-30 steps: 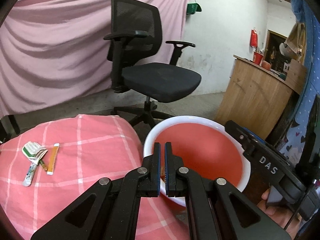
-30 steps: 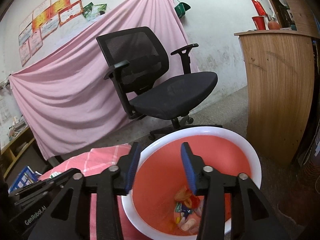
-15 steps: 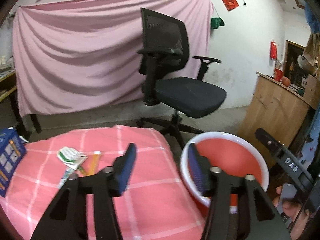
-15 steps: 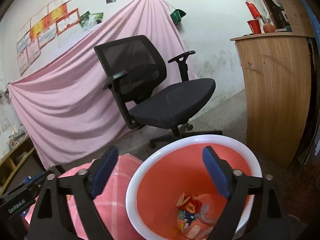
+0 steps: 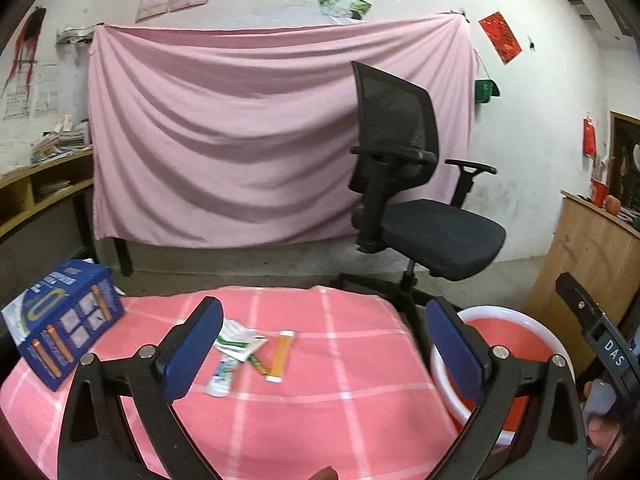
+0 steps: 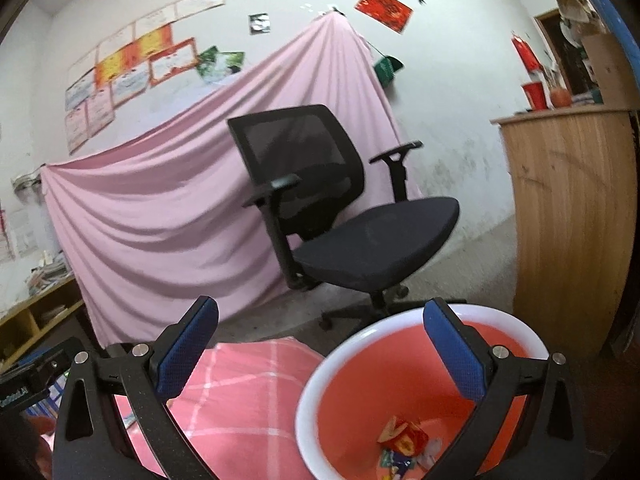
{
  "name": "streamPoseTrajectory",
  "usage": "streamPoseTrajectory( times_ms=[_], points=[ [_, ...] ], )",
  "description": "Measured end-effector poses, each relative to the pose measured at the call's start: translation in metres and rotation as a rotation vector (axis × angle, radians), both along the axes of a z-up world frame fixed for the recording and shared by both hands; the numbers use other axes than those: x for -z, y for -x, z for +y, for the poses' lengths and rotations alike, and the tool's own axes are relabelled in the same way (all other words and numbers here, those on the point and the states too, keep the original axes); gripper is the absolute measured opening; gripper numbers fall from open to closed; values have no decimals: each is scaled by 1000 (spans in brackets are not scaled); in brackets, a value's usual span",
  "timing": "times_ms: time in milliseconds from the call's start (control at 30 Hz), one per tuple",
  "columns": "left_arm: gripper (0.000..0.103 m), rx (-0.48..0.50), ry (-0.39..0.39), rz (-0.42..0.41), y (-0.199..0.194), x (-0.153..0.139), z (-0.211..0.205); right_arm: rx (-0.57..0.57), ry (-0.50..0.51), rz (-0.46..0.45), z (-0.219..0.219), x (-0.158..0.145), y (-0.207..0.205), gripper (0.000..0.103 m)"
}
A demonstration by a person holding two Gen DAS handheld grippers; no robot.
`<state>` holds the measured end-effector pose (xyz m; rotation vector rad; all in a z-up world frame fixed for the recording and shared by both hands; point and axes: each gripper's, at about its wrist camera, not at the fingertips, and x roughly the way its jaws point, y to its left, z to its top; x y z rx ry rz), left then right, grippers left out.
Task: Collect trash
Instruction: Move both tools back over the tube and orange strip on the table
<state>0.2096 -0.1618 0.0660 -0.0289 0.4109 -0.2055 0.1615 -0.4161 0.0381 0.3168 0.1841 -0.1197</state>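
Several wrappers lie on the pink checked tablecloth (image 5: 320,400): a green and white packet (image 5: 238,342), an orange sachet (image 5: 281,356) and a white and blue one (image 5: 221,374). My left gripper (image 5: 324,352) hovers just short of them, its jaws opening with nothing between them. At the table's right end stands a red bin with a white rim (image 6: 400,328), also seen in the left wrist view (image 5: 516,316). My right gripper (image 6: 320,354) hangs over the bin's near edge, its jaws opening and empty. Crumpled wrappers (image 6: 404,438) lie at the bin's bottom.
A blue box (image 5: 64,332) stands on the table's left end. Behind the table are a black office chair (image 5: 420,216) and a pink sheet (image 5: 240,140) on the wall. A wooden counter (image 6: 572,220) rises right of the bin, and low shelves (image 5: 36,196) are at the left.
My left gripper has swung left from above the bin to above the table, and its jaws went from shut to wide. My right gripper's jaws spread wider above the bin.
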Motion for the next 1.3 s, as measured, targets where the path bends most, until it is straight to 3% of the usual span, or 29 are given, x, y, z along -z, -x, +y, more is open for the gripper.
streamPoseTrajectory(
  times_ms=[533,900,1300],
  points=[
    [99,-188,71,-93,32,2,108,-187,149,-226,91,-18,4,103],
    [99,-293,41,-147,55,16,155,-340,279,-196,150,-8,-8,103],
    [99,-308,17,-136,51,30,165,-398,334,-129,178,8,-21,103]
  ],
)
